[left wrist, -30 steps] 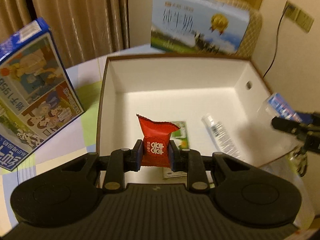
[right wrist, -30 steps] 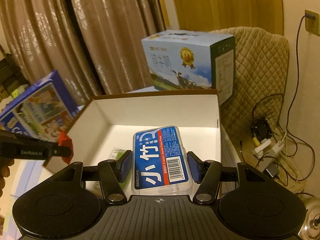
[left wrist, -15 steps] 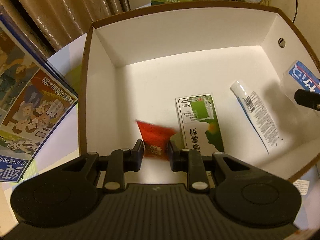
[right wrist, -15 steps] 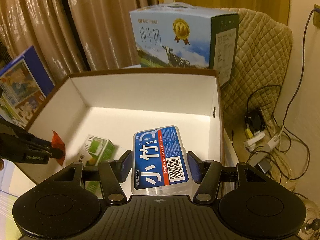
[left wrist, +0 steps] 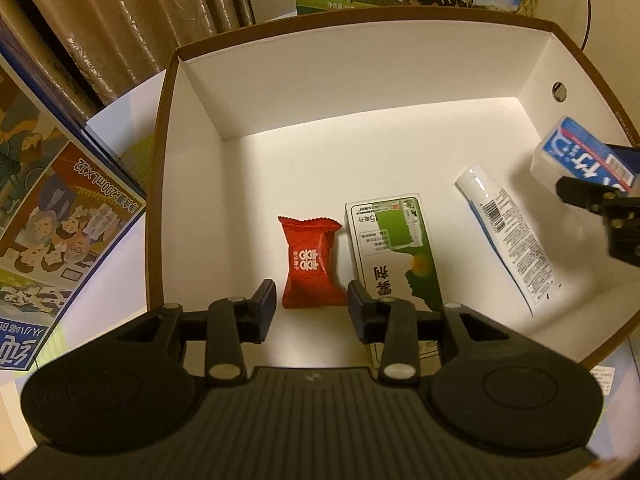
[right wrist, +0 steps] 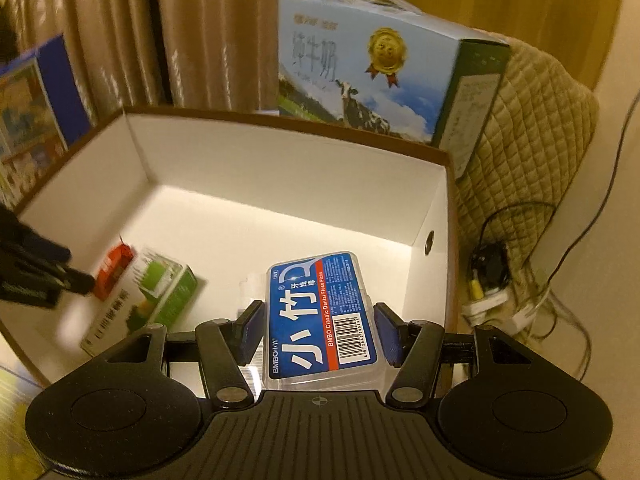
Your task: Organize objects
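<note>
Left gripper [left wrist: 311, 307] jaws apart around the red candy [left wrist: 310, 263], long axis 12 to 6 o'clock; right gripper [right wrist: 319, 330] jaws clamped on floss box [right wrist: 320, 316]

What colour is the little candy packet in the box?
Red, with a white symbol printed on it. The candy packet shows best in the left wrist view, lying on the box floor.

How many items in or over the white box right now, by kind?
Red candy wrapper: 1
Green-and-white small carton: 1
White tube: 1
Clear blue-labelled floss pick case, held in the right tool over the box: 1
Total: 4
</note>
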`<state>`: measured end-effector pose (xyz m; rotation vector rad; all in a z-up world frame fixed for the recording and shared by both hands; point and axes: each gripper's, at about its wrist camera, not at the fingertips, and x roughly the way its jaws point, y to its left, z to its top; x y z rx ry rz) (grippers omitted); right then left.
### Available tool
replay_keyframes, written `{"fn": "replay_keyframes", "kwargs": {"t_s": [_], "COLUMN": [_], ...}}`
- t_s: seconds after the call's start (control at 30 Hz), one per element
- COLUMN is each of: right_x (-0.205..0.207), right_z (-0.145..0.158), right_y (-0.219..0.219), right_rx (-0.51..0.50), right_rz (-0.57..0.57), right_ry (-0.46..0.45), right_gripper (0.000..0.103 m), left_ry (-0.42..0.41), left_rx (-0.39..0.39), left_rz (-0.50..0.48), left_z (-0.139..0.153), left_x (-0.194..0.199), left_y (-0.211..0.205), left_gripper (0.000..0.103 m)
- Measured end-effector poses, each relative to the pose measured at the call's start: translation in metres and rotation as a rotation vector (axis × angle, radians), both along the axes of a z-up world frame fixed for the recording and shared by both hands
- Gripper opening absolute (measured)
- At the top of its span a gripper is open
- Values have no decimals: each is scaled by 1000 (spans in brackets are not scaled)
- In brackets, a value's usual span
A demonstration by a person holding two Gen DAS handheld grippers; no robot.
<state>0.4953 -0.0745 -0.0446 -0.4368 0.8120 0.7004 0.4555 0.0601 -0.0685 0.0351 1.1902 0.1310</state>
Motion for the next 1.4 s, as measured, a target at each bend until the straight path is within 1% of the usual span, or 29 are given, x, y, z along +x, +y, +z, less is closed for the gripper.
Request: {"fn": "replay_keyframes", "kwargs": {"t_s": [0.17,0.27,0.33,0.43,0.5,0.6,0.67,0.73,0.77,0.8,0.93,1.03,1.17,1.4], "right_x": [3,6,8,11,12,11,8,3,1,-2,-14,-23,-38,-67], "right_z": [-11,-16,-16,-13,-10,-6,0,8,11,15,32,43,56,70], "right_y": [16,21,22,17,14,7,0,-9,-13,-16,-32,-43,-56,-74], "right_rx": [-96,-129,-128,-88,-59,-19,16,57,72,83,147,189,216,260], "right_rz": [56,68,71,70,74,63,53,49,45,41,17,4,-14,-31], "right_ry": [-36,-51,-52,-34,-22,-2,18,43,49,52,75,96,112,124], "right_gripper": [55,55,55,55,56,57,58,59,59,60,61,63,65,69], "left_ry": [-3,-6,-8,-11,-16,-28,-37,-50,-57,-68,-104,-134,-177,-222], "left_rx": [-7,-10,-16,-21,-32,-36,-40,-53,-54,-51,-63,-75,-95,-116], "left_rz": [1,2,1,1,-1,-9,-10,-11,-11,-9,-2,13,31,73], "left_z": [2,2,2,2,2,4,6,10,13,16,29,41,58,83], "left_x": [-1,-2,-3,-3,-4,-6,-9,-13,-15,-17,-28,-39,-55,-88], "left_y": [1,1,1,0,-1,-3,-4,-3,-3,-3,-1,2,3,-1], "left_gripper": [35,35,37,40,45,49,51,55,61,65,66,70,73,80]}}
